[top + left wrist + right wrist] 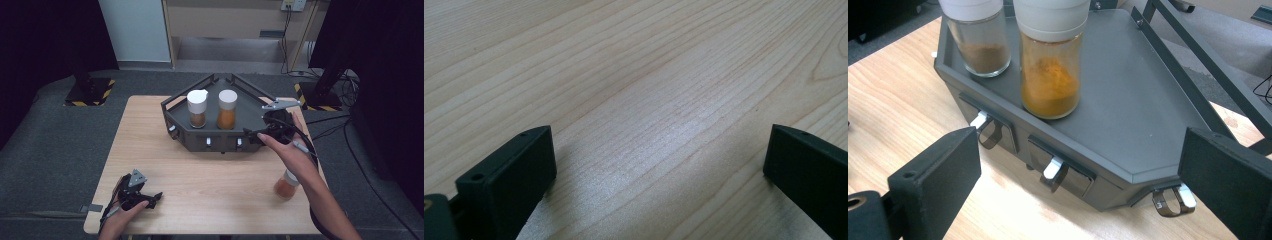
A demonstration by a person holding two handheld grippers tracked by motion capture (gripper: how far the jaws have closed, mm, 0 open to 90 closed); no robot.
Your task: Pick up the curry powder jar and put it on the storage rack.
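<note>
Standing on the table (200,175), dark rack (250,120) sitting at frame centre, carrying two upright spice jars. Hovering just before it, right gripper (1078,175) with fingers spread wide, holding nothing, facing the orange-powder jar (1050,65). Judging that jar rigid, smooth, likely glass, breakable, fairly light; gripping the body below the white cap. Long axis running vertical, cap pointing up. Resting lower left, left gripper (137,195), fingers likewise spread, empty.

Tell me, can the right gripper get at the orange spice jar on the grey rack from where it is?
Probably yes: the right gripper is open, facing the orange spice jar with nothing between them.
</note>
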